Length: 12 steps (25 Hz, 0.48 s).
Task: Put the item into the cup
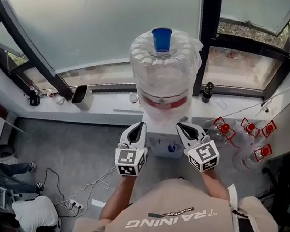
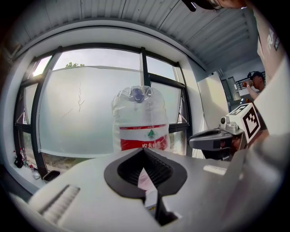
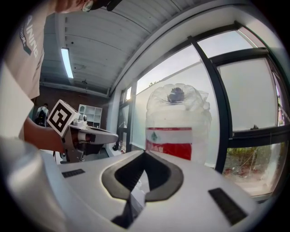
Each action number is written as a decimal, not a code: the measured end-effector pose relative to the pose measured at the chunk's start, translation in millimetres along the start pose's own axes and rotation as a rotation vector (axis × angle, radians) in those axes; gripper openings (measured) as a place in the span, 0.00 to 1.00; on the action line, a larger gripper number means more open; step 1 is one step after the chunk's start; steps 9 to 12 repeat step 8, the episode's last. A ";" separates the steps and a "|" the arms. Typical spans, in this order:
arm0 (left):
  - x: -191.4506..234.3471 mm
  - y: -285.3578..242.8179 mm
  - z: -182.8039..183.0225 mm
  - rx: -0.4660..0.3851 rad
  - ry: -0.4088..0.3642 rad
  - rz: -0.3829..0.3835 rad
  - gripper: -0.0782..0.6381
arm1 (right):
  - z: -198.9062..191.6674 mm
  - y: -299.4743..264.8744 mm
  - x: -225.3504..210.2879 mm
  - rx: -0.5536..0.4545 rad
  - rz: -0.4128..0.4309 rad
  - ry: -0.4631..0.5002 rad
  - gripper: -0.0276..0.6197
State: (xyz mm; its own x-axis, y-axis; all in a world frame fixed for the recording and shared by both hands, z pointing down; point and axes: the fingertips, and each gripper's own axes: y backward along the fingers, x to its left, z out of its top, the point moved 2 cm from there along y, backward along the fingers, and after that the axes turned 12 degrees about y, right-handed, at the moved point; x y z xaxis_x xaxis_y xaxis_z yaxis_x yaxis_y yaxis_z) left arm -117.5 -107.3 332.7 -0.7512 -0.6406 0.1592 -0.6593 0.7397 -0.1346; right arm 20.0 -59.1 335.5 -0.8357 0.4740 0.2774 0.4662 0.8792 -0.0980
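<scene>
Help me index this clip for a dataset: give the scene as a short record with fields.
water jug: upright, red label, ahead of both tools
blue cup: stands on top of the jug
left tool: shut, empty, aimed at the jug
right tool: shut, empty, beside the left tool
item for the cup: none identifiable
floor at right: clear bottles with red caps
</scene>
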 end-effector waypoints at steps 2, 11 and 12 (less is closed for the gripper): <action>1.8 -0.4 0.9 -0.001 0.000 0.002 0.12 | 1.9 -1.6 -0.3 -0.001 0.005 0.011 0.06; 11.4 -5.1 6.0 -0.009 -0.004 0.005 0.12 | 4.6 -13.7 -3.8 -0.007 0.006 0.020 0.06; 11.4 -5.1 6.0 -0.009 -0.004 0.005 0.12 | 4.6 -13.7 -3.8 -0.007 0.006 0.020 0.06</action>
